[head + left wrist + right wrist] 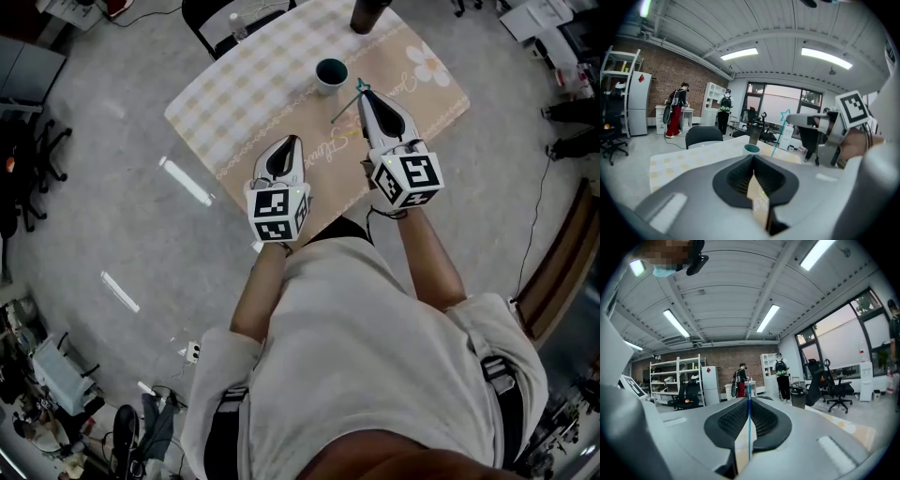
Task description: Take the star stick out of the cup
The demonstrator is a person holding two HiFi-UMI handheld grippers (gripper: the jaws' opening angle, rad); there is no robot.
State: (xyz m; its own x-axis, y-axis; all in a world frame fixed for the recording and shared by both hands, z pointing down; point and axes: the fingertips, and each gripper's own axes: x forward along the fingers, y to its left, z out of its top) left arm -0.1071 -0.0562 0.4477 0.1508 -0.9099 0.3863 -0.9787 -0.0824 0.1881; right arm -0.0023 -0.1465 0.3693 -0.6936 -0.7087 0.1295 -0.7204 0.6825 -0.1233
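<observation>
1. The right tongs (362, 96) pinch the star stick (344, 111) just below its star, clear of the cup (330, 73) ahead.
2. The left tongs (292, 142) are pressed together, empty.
3. The stick seems light, thin and slippery, so a firm grip on the shaft suits it.

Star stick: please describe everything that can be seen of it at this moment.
The star stick is a thin teal rod, plastic by its look, with a small outlined star at its upper end. It is out of the cup and hangs tilted above the table, in front of the cup. The right gripper is shut on it just below the star; nothing else holds it. Whether its lower end touches the table cannot be told.
</observation>
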